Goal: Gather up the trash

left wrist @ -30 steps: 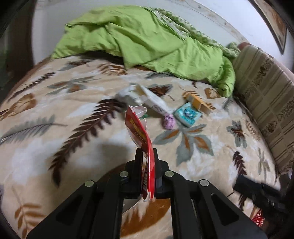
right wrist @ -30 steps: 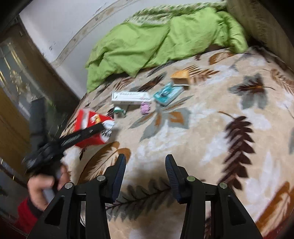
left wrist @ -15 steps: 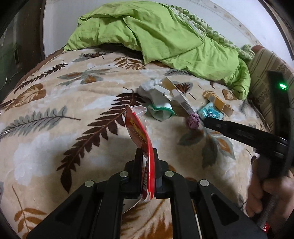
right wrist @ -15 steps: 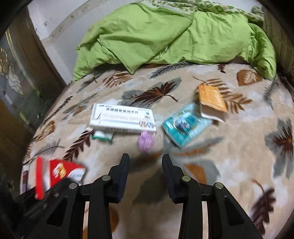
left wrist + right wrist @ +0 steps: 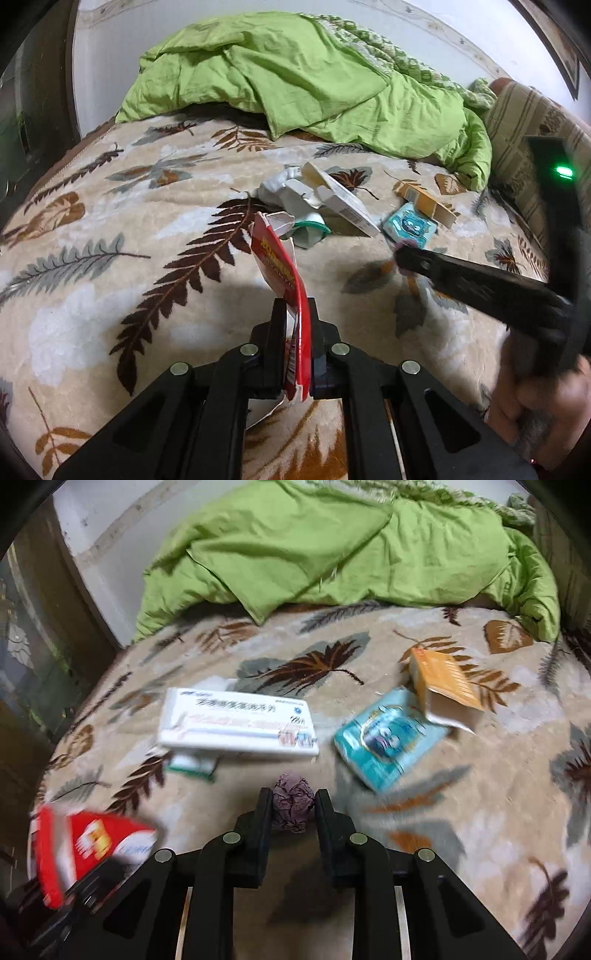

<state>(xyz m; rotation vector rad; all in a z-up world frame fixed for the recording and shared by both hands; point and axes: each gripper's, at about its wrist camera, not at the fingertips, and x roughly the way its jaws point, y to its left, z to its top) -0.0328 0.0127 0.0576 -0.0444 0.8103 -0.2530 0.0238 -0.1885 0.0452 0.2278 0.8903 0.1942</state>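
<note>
The left tongs (image 5: 294, 314) are clenching a red wrapper (image 5: 282, 273), which is standing on edge between the two fingers with its long axis running forward and up, its torn open end pointing toward the far edge of the bed (image 5: 110, 221); in the right wrist view the same wrapper is showing as a red blur at the near left edge of the bed. The right tongs (image 5: 293, 805) are sitting spread around a crumpled purple ball of paper (image 5: 293, 806), one finger on each side of it; the ball is filling the gap, but whether the pads are already pressing it cannot be told. The ball is lying on the leaf-patterned blanket (image 5: 461, 812) near the middle of the bed. Just beyond it a long white medicine box (image 5: 236, 725) is lying flat with its long axis running left to right, overlapping a small green-and-white packet (image 5: 192, 764) at its near left corner. To the right a teal packet (image 5: 384, 742) is lying tilted, its far corner tucked under an orange carton (image 5: 443, 686) with its flap open toward the near side. A green duvet (image 5: 332, 546) is bunching along the far edge of the bed
</note>
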